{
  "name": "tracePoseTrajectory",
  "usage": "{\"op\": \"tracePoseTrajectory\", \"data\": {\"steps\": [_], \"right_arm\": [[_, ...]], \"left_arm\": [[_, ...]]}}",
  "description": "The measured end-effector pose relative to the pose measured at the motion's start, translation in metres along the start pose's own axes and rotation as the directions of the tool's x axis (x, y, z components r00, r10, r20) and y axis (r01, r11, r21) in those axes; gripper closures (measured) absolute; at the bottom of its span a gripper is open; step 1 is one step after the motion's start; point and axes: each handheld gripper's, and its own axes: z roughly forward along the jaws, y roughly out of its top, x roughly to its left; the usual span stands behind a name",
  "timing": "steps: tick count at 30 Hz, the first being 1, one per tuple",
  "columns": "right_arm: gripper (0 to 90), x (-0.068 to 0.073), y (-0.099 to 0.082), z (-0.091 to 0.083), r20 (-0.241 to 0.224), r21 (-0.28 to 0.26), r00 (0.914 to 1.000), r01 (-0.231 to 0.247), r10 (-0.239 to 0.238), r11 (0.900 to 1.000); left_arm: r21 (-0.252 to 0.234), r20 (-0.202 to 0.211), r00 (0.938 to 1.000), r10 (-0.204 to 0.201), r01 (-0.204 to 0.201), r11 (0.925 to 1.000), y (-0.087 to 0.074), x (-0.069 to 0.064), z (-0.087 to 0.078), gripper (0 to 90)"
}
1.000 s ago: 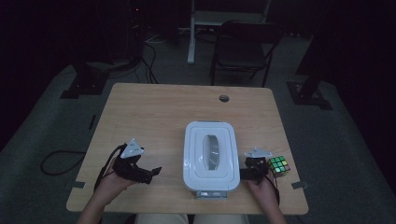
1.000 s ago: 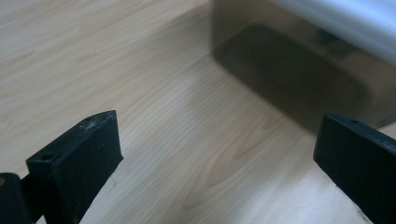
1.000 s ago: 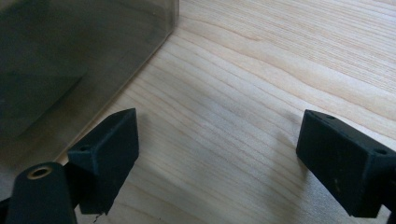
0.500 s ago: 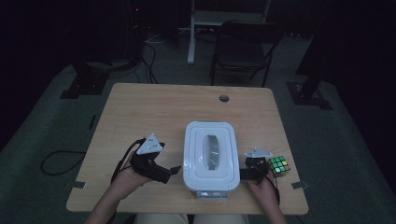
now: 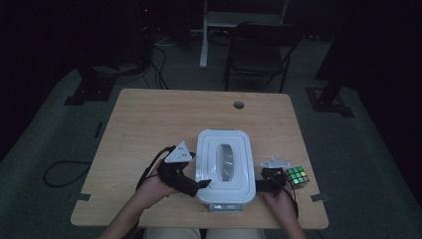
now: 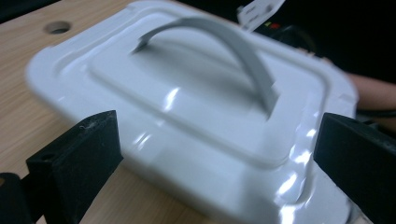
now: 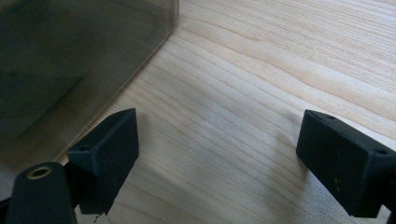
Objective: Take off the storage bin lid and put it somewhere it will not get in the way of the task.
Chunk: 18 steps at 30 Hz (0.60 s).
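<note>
A white box [image 5: 223,166] with a lid and a grey arched handle [image 5: 225,159] stands near the table's front edge. My left gripper [image 5: 203,183] is open at the box's left front corner. In the left gripper view the lid [image 6: 187,93] and its handle [image 6: 233,51] lie between the wide-apart jaws of the left gripper [image 6: 217,140]. At the box's right side my right gripper [image 5: 259,185] is open low over bare wood. In the right gripper view the box's wall [image 7: 79,56] stands to the upper left of the right gripper [image 7: 215,140], apart from it.
A colourful puzzle cube [image 5: 297,177] sits on the wooden table [image 5: 164,119] just right of my right hand. A round cable hole [image 5: 239,105] is near the table's far edge. A dark chair [image 5: 259,50] stands beyond the table.
My left gripper has moved right, from the table's open left part up to the box's left front corner. The right gripper, box and cube have stayed put.
</note>
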Motion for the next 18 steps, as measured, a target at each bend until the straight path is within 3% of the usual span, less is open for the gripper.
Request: {"op": "tracePoseTrajectory", "data": {"steps": [2,15,16,18], "right_arm": [[12.9,0.000,0.000,0.000,0.000,0.001,1.0000,0.000,0.000,1.0000],[12.9,0.000,0.000,0.000,0.000,0.000,1.0000,0.001,-0.001,1.0000],[12.9,0.000,0.000,0.000,0.000,0.001,1.0000,0.001,-0.001,1.0000],[12.9,0.000,0.000,0.000,0.000,0.000,1.0000,0.000,0.000,1.0000]], "left_arm": [[0.005,-0.010,0.9999,0.010,-0.010,0.9999,0.005,-0.002,0.006,1.6],[0.030,0.053,0.9978,0.039,-0.040,0.9987,0.027,-0.007,0.041,1.6],[0.028,0.061,0.9972,0.043,-0.045,0.9986,0.028,-0.006,0.043,6.2],[0.039,0.061,0.9973,0.040,-0.042,0.9983,0.029,-0.005,0.049,7.2]]}}
